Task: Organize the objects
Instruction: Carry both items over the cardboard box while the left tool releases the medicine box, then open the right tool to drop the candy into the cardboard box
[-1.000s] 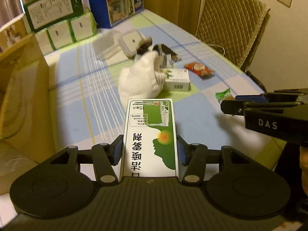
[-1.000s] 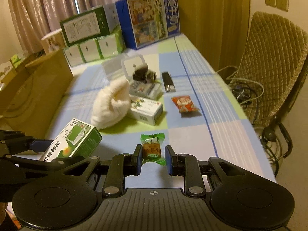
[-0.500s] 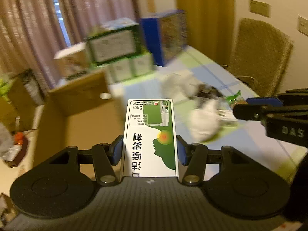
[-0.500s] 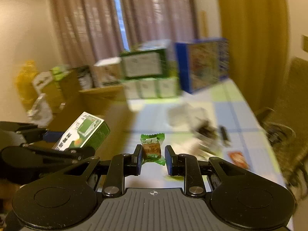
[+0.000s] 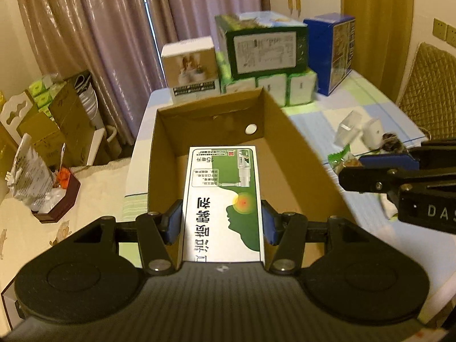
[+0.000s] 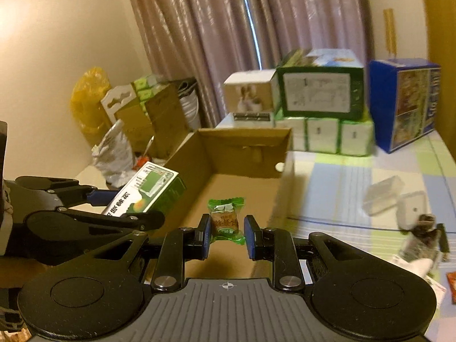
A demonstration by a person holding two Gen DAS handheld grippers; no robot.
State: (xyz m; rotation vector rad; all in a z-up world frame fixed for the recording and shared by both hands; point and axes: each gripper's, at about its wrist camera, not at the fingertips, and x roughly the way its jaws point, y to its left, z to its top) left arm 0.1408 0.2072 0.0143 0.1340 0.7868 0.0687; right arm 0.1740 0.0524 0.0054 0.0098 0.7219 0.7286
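Observation:
My left gripper (image 5: pixel 222 222) is shut on a green and white medicine box (image 5: pixel 223 199), held over the open cardboard box (image 5: pixel 296 148). The same medicine box (image 6: pixel 145 191) shows at the left of the right wrist view, clamped in the left gripper (image 6: pixel 119 205). My right gripper (image 6: pixel 226 235) is shut on a green-wrapped candy (image 6: pixel 226 219), at the near edge of the cardboard box (image 6: pixel 199 159). In the left wrist view the right gripper (image 5: pixel 379 171) reaches in from the right with the candy (image 5: pixel 342 161) at its tip.
Stacked green, white and blue cartons (image 5: pixel 265 54) stand behind the cardboard box. Clear plastic cases (image 6: pixel 399 199), a white cloth and small packets lie on the checked tablecloth (image 6: pixel 342 188) to the right. A woven chair (image 5: pixel 430 91) stands beyond the table; bags and boxes (image 5: pixel 42 148) crowd the left.
Both grippers have swung left from the table's scattered items to the cardboard box, still holding the medicine box and the candy. The box's inside now fills the middle of both views.

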